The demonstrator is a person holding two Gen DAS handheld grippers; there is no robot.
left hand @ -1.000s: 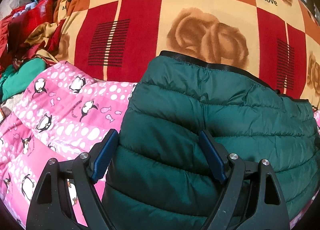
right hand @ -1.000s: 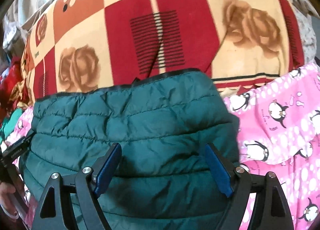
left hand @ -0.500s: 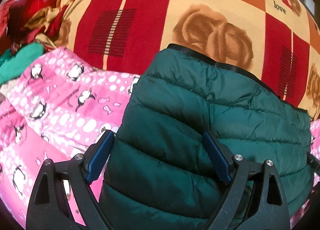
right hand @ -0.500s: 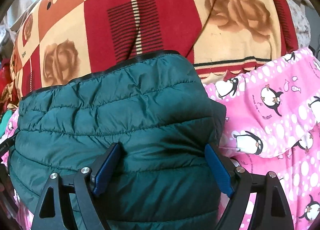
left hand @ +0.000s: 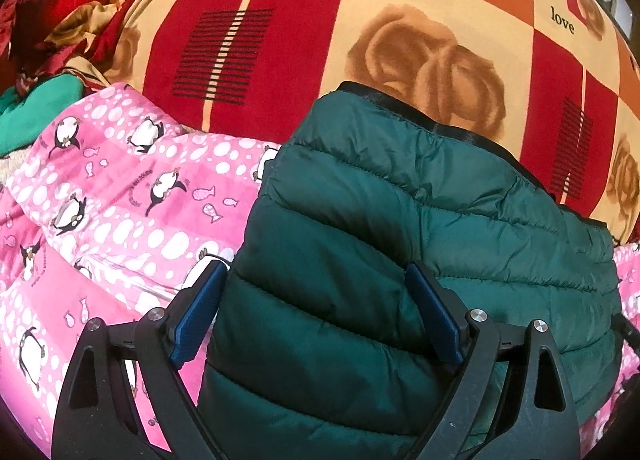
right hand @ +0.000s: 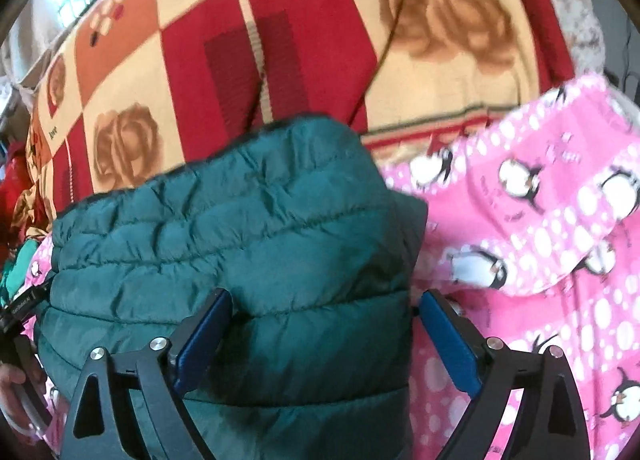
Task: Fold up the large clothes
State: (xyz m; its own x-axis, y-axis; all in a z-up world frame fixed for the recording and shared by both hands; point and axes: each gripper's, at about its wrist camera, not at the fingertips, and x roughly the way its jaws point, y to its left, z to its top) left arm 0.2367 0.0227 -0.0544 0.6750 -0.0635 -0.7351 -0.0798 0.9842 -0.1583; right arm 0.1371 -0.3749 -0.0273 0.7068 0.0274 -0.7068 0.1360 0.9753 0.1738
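1. Left wrist view: my left gripper [left hand: 316, 308] has its fingers spread apart around the left side of the green puffer jacket [left hand: 400, 240], which lies on the pink penguin blanket [left hand: 120, 200] — rose-patterned blanket [left hand: 320, 32] beyond.
2. Right wrist view: my right gripper [right hand: 324, 336], fingers likewise apart, straddles the jacket's right edge — blurred.

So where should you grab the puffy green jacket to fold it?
Probably by its two side edges, one gripper each. The green jacket lies as a thick padded bundle on the pink penguin blanket, so coming in from the near end works. The left gripper straddles its left edge and the right gripper its right edge, both open wide enough for the bulk.
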